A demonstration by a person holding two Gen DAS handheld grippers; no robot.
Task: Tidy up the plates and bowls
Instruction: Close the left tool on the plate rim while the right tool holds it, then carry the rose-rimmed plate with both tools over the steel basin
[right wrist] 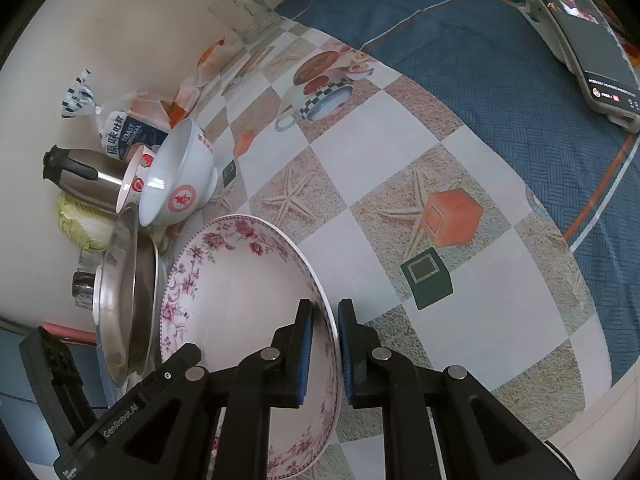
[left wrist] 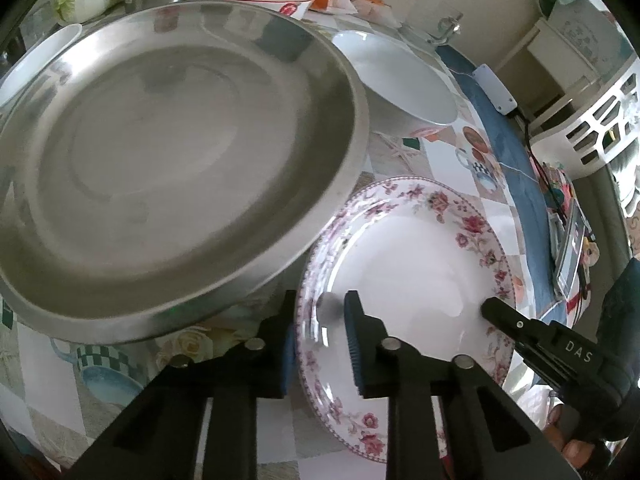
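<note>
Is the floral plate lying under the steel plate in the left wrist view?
No. The floral plate lies beside the steel plate, whose rim only overlaps its edge.

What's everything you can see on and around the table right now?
floral plate: one, white with pink flowers, rim gripped on opposite sides by both tongs
steel plate: one, silver, beside the floral plate
bowls: three, white, some with red marks, behind the plates
glass mug: one, clear, near the wall
steel jug: one, silver with black top, by the wall
toast bag: one, blue and white, behind the bowls
cabbage: one, pale green, under the jug
phone: one, dark, on the blue cloth
tablecloth: one, patterned checks
left tongs: black, blue pads, shut on plate rim
right tongs: black, blue pads, shut on plate rim
</note>
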